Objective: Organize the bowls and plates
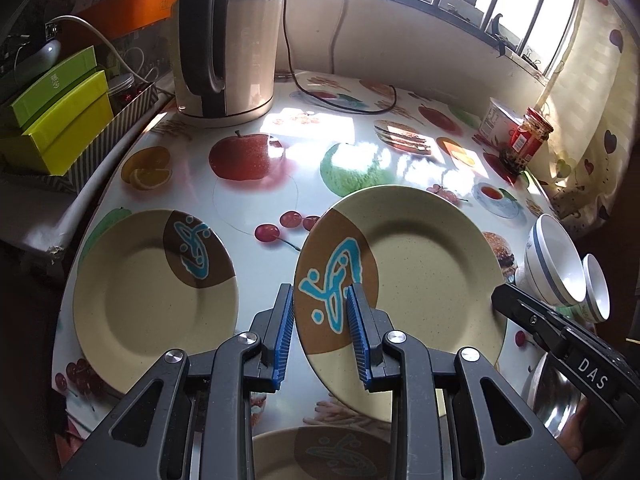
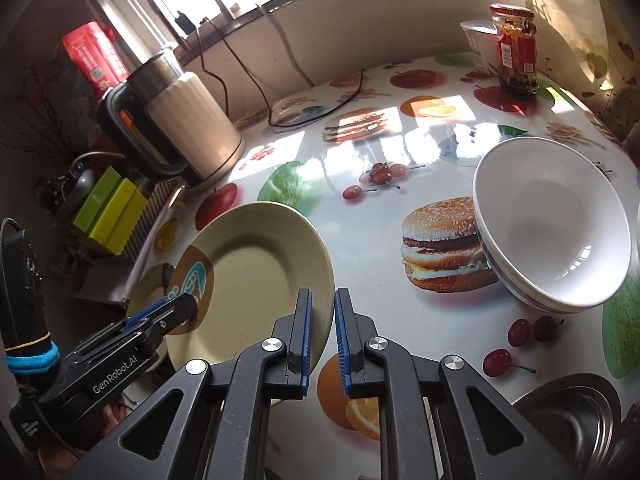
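Note:
A beige plate [image 1: 420,272] with a brown patch and a blue figure hangs tilted above the table, carried by both grippers. My left gripper [image 1: 320,292] is shut on its near left rim, one pad under the edge and one on the brown patch. My right gripper [image 2: 323,296] is shut on the plate's [image 2: 256,264] right rim. Each gripper shows in the other's view: the right gripper [image 1: 498,298] and the left gripper [image 2: 188,304]. A matching plate [image 1: 156,292] lies flat on the left. A third plate [image 1: 320,452] shows below my left gripper. Two white blue-striped bowls [image 2: 552,224] sit nested at the right.
A cream electric kettle [image 1: 228,40] with its cord stands at the back left, beside a striped box holding green cartons [image 1: 60,120]. A red-labelled jar [image 2: 516,48] and a white cup [image 2: 478,44] stand at the back right. A steel bowl [image 2: 572,420] sits near the front right edge.

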`<action>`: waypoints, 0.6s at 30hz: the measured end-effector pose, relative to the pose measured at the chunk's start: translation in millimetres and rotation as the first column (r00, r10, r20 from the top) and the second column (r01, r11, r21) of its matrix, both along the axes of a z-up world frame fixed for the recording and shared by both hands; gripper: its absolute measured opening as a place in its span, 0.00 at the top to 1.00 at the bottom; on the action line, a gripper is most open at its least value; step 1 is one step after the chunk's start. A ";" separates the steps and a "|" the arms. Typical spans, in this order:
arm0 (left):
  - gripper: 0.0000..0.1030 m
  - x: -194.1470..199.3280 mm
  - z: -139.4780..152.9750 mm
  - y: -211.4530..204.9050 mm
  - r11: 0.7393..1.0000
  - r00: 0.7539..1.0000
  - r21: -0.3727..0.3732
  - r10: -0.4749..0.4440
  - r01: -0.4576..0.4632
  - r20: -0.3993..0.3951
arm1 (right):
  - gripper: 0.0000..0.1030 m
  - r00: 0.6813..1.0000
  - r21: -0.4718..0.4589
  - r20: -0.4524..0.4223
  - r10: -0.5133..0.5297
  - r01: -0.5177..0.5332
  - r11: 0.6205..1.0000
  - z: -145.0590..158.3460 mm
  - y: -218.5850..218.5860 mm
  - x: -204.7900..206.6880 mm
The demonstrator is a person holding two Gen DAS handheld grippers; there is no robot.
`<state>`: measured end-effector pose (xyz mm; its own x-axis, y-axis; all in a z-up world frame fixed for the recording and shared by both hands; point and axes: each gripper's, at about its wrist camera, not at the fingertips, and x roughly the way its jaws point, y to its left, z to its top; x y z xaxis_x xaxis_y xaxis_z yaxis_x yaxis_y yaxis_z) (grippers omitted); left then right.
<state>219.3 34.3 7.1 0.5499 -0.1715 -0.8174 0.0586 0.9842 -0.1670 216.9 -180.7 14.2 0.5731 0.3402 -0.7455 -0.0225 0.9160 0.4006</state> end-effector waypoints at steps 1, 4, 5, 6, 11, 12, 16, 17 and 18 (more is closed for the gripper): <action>0.73 -3.1 1.4 0.2 1.000 1.000 0.001 0.002 -0.002 0.003 | 0.88 1.000 0.002 0.003 0.002 -0.002 1.000 1.6 0.1 -2.6; 0.73 -12.6 5.5 1.2 1.000 1.000 -0.001 0.006 -0.006 0.013 | 0.88 1.000 0.003 0.009 0.010 -0.010 1.000 5.8 0.6 -10.3; 0.73 -15.8 6.8 1.4 1.000 1.000 -0.002 0.009 -0.009 0.015 | 0.88 1.000 0.001 0.012 0.013 -0.013 1.000 7.5 1.1 -13.4; 0.73 -19.2 8.2 1.5 1.000 1.000 0.000 0.009 -0.009 0.019 | 0.88 1.000 -0.001 0.015 0.018 -0.018 1.000 8.9 1.6 -16.4; 0.73 -36.1 13.2 2.0 1.000 0.999 0.000 0.015 -0.015 0.031 | 0.88 0.999 -0.012 0.027 0.035 -0.035 0.999 14.8 3.4 -32.4; 0.73 -39.8 13.9 2.5 1.000 0.999 0.000 0.015 -0.015 0.033 | 0.88 0.999 -0.013 0.029 0.039 -0.038 0.999 15.6 3.5 -35.6; 0.78 -54.3 15.8 2.1 1.000 0.999 0.017 0.008 -0.008 0.041 | 0.88 0.998 -0.014 0.044 0.053 -0.052 0.999 20.3 4.1 -47.4; 0.78 -58.9 16.3 2.3 1.000 0.999 0.005 0.003 -0.003 0.046 | 0.89 0.997 -0.015 0.052 0.059 -0.058 0.998 22.1 4.6 -50.9; 0.78 -62.2 17.2 2.5 1.000 0.999 -0.012 0.002 -0.002 0.049 | 0.89 0.996 -0.009 0.061 0.069 -0.068 0.998 24.3 5.6 -54.0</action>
<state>157.2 36.8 24.3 0.5896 -0.1798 -0.7875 0.0649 0.9823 -0.1757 162.9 -175.1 38.5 0.5936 0.3754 -0.7119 -0.1096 0.9140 0.3905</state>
